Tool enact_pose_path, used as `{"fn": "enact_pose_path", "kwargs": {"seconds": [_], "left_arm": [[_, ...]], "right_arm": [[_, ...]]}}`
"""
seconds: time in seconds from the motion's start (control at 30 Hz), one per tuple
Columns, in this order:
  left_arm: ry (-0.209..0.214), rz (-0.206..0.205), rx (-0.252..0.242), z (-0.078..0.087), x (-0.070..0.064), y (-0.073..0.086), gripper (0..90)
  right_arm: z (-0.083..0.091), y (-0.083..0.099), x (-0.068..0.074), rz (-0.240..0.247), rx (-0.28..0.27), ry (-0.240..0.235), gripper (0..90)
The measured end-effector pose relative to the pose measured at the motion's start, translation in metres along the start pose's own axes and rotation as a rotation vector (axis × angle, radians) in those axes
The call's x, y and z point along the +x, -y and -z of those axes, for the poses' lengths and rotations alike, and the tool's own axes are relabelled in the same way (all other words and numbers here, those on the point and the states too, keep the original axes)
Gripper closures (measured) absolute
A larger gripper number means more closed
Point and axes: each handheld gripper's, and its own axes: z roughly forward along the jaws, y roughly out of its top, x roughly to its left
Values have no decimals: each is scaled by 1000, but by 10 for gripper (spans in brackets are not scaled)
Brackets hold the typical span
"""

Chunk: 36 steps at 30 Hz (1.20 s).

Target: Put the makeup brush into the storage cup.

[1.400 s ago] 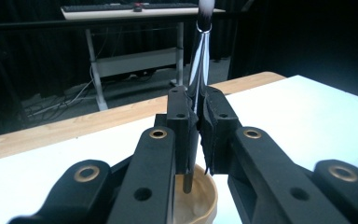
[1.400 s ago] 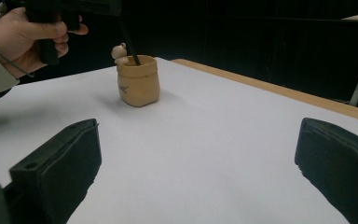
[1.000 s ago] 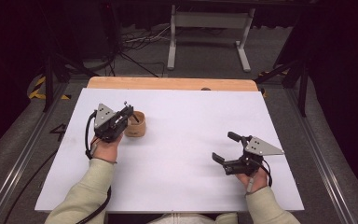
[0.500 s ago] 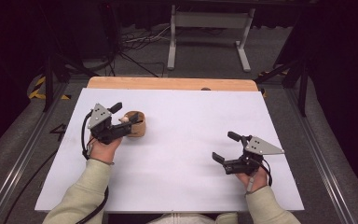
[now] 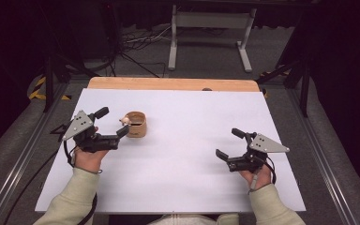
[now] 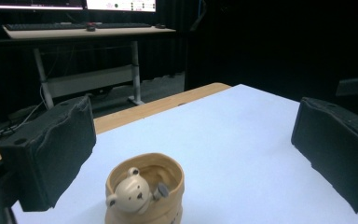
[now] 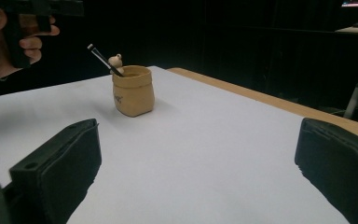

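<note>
Since the earlier frames, the left gripper (image 5: 112, 123) had been drawn back and left, off the cup (image 5: 135, 124), jaws spread and empty. Right gripper (image 5: 225, 143) was parked well apart, also spread, unchanged. Cup was upright on the table (image 5: 192, 117), left of centre, w/ a bear figure (image 6: 129, 190) at its rim and a dark stick (image 7: 103, 59) leaning inside. If a re-grip was meant, the cup's wall should be straddled low and square, approx. centred, then closed slowly so nothing was tipped.
</note>
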Motion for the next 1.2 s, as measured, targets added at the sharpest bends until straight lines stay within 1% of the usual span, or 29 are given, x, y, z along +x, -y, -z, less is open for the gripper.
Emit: {"fn": "enact_pose_path", "kwargs": {"seconds": [0.13, 0.23, 0.27, 0.3, 0.4, 0.47, 0.6, 0.67, 0.73, 0.93, 0.97, 1.0, 1.03, 1.07, 1.2], "left_arm": [[15, 5, 0, 12, -2, 6, 5], [23, 9, -2, 16, -3, 8, 4], [33, 15, -3, 18, -3, 10, 4], [39, 21, 0, 19, -2, 11, 4], [43, 19, 11, 23, -2, 17, 4], [50, 26, 16, 27, -1, 22, 4], [53, 29, 7, 32, -2, 29, 4], [43, 29, -16, 36, -5, 36, 8], [50, 37, -15, 37, -6, 39, 7], [69, 48, 6, 38, -7, 48, 8], [69, 48, 15, 38, -8, 50, 9], [68, 41, 32, 38, -9, 52, 10], [69, 37, 37, 37, -9, 54, 13], [77, 37, 50, 36, -9, 56, 13], [91, 42, 64, 34, -8, 62, 15]], "right_arm": [[2, 1, -3, -1, 3, 3, 9], [3, 1, -5, 3, 4, 6, 9], [4, 1, -5, 3, 3, 6, 8], [4, 1, -5, 3, 3, 6, 8], [5, 1, -6, 8, 4, 3, 6], [5, 2, -8, 8, 3, 2, 4], [6, 3, -8, 16, 3, -3, 4], [6, 4, -9, 16, 4, -9, 1], [6, 4, -10, 16, 4, -10, 1], [9, 6, -11, 16, 7, -19, 0], [9, 7, -11, 16, 6, -18, 0], [9, 7, -11, 18, 4, -18, 0], [9, 8, -11, 20, 6, -21, 0], [9, 8, -10, 20, 6, -22, 0], [8, 11, -10, 15, 10, -28, 0]]}}
